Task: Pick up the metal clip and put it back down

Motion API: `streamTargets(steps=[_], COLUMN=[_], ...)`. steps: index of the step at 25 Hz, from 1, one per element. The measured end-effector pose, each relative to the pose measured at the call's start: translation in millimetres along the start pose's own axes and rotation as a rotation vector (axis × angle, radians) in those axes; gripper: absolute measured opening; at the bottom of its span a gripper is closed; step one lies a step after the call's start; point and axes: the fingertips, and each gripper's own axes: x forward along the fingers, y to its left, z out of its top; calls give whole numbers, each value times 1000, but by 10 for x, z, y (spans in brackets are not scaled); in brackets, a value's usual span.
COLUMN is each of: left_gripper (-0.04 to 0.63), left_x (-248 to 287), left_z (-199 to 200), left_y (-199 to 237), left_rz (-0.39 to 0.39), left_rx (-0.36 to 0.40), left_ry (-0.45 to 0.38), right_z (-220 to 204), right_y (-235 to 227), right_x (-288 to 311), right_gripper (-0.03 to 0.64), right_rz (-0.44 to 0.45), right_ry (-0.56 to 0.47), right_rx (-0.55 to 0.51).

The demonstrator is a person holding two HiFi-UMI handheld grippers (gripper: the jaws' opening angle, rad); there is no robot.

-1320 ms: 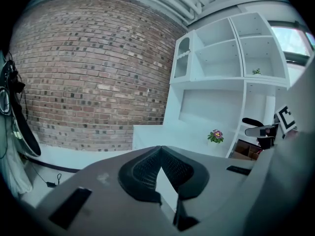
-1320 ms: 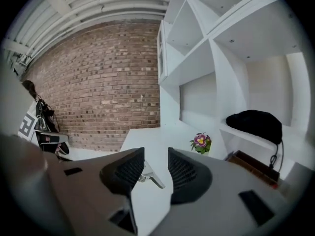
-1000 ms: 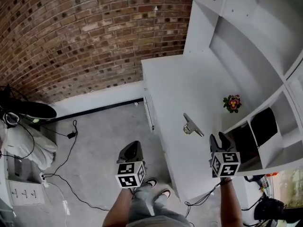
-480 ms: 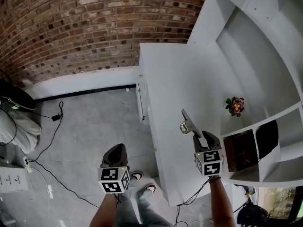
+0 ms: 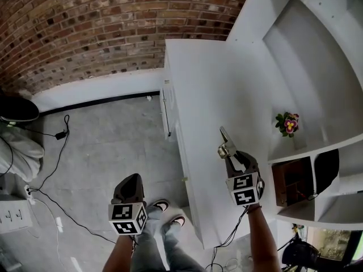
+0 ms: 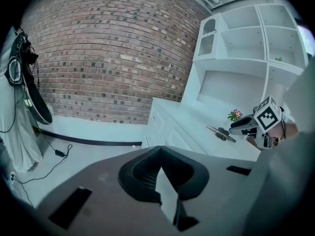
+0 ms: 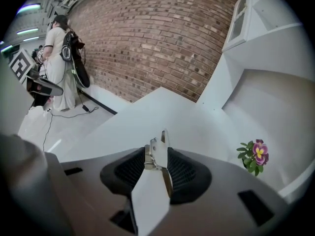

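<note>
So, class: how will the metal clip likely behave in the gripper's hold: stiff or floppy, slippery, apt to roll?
Probably stiff: the metal clip juts straight from the right gripper without sagging. Perhaps slippery: its surface looks shiny. Its flat plates suggest it won't roll.

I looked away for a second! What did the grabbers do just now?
The right gripper moved forward over the white counter and closed on the metal clip. The left gripper stayed low beside the counter, holding nothing; the little flower did not move.
</note>
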Motion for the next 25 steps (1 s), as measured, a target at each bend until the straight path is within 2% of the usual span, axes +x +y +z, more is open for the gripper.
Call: streamTargets(steps=[7,16,25], left_gripper=[11,11,11], left_x=[134,297,266], left_z=[38,62,4], left_y=[89,124,239], left_rz=[-16,-37,-28], left_rx=[19,16,6], left_ry=[20,30,45], right_z=[-38,-21,-10], right_y=[59,79,35], right_x=[216,361,388], right_gripper=[143,120,75], right_rz=[-22,-89,-134], right_ry=[47,102,120], right_rx=[-51,-170,-185])
